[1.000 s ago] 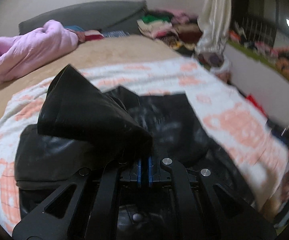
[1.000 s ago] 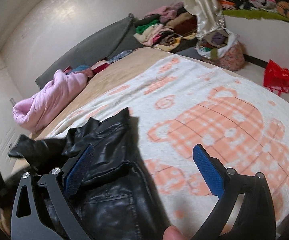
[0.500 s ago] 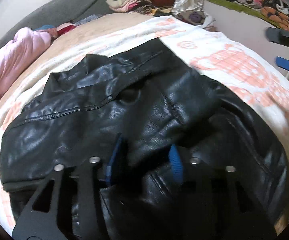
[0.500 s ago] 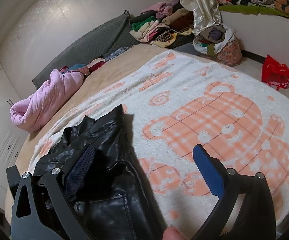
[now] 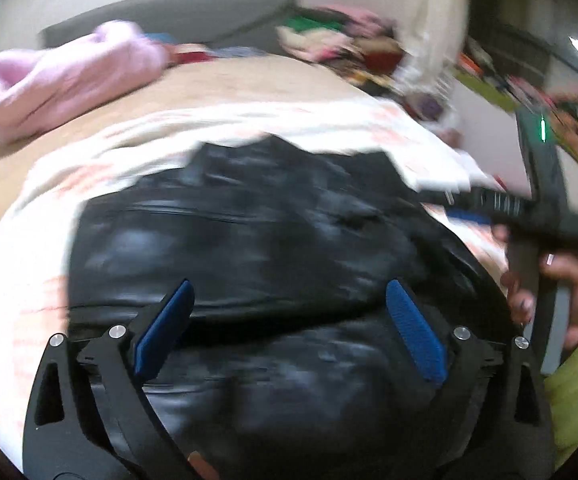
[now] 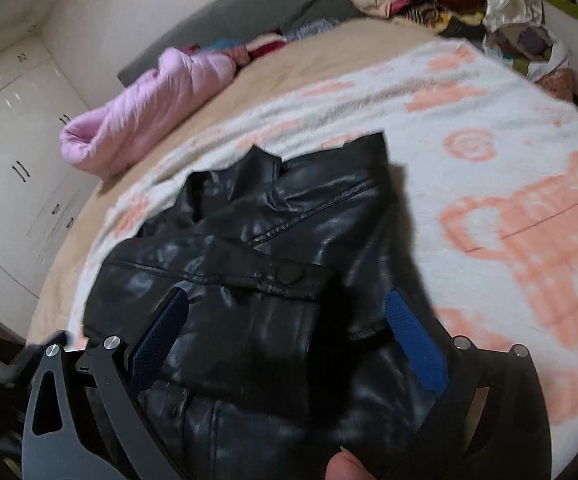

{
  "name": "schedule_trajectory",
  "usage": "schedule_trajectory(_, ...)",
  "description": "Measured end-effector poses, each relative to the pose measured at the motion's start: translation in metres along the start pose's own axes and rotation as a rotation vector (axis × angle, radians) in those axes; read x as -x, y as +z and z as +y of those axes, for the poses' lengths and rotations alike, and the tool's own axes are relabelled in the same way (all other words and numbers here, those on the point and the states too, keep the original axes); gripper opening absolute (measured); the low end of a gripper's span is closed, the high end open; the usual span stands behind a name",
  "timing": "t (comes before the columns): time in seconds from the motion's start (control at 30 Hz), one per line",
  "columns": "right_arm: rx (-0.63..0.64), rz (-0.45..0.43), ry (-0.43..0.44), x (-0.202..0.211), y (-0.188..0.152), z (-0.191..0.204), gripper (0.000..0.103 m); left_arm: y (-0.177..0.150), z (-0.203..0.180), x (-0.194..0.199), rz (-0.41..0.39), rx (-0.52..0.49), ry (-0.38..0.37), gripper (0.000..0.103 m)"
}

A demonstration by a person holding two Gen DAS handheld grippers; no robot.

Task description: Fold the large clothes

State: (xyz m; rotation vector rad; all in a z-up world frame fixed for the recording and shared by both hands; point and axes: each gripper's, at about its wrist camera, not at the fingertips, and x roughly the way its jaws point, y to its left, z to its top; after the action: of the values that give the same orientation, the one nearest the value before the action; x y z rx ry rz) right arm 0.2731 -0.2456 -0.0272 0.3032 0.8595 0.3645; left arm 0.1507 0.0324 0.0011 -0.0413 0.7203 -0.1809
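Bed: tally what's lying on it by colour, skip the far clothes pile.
Black: 1, jacket
Pink: 1, quilt
White and orange: 1, blanket
Total: 3

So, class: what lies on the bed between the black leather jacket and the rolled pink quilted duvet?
In the right wrist view, only white blanket with orange print and bare tan sheet separate the black leather jacket from the rolled pink quilted duvet.

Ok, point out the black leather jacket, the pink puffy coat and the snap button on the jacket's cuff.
black leather jacket (image 6: 321,216): right wrist view, on its seamed upper panel.
pink puffy coat (image 6: 149,120): right wrist view, on its quilted middle.
snap button (image 6: 291,273): right wrist view, on the button's face.
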Motion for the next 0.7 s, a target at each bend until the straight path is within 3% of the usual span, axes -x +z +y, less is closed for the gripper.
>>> schedule_trajectory(0.03, -0.024, 0.027, -0.009, -0.013, 0.001, -0.002, 0.097, 0.002, 0.015, 0.004, -0.006, 0.040, 0.023, 0.091)
schedule_trajectory(0.1, -0.046, 0.042, 0.006, -0.024, 0.002, -0.002, 0.070, 0.005, 0.049, 0.010, -0.014, 0.136, 0.071, 0.092)
schedule_trajectory(0.13, -0.045, 0.044, 0.011, -0.027, 0.001, 0.000, 0.066, 0.007, 0.063, 0.012, -0.018, 0.174, 0.087, 0.092)
schedule_trajectory(0.17, -0.014, 0.023, 0.005, -0.026, 0.002, 0.007, 0.056, 0.009, 0.079, 0.015, -0.025, 0.222, 0.103, 0.092)
schedule_trajectory(0.2, 0.026, 0.000, 0.016, -0.023, 0.003, 0.012, 0.037, 0.010, 0.089, 0.017, -0.032, 0.255, 0.111, 0.092)
schedule_trajectory(0.3, 0.134, -0.091, 0.053, -0.002, 0.014, 0.032, 0.033, 0.019, 0.123, 0.017, -0.032, 0.386, 0.122, 0.092)
schedule_trajectory(0.4, 0.251, -0.204, 0.033, 0.025, 0.028, 0.048, 0.033, 0.030, 0.136, 0.009, -0.035, 0.437, 0.139, 0.092)
schedule_trajectory(0.53, 0.331, -0.196, -0.050, 0.025, 0.037, 0.050, 0.033, 0.043, 0.132, -0.012, -0.038, 0.438, 0.139, 0.091)
schedule_trajectory(0.6, 0.339, -0.180, -0.067, 0.020, 0.035, 0.047, 0.033, 0.047, 0.126, -0.029, -0.013, 0.426, 0.139, 0.079)
schedule_trajectory(0.67, 0.341, -0.173, -0.088, 0.015, 0.031, 0.041, 0.033, 0.048, 0.128, -0.045, 0.011, 0.420, 0.130, 0.051)
schedule_trajectory(0.7, 0.337, -0.169, -0.091, 0.012, 0.029, 0.037, 0.033, 0.047, 0.125, -0.052, 0.028, 0.413, 0.126, 0.046)
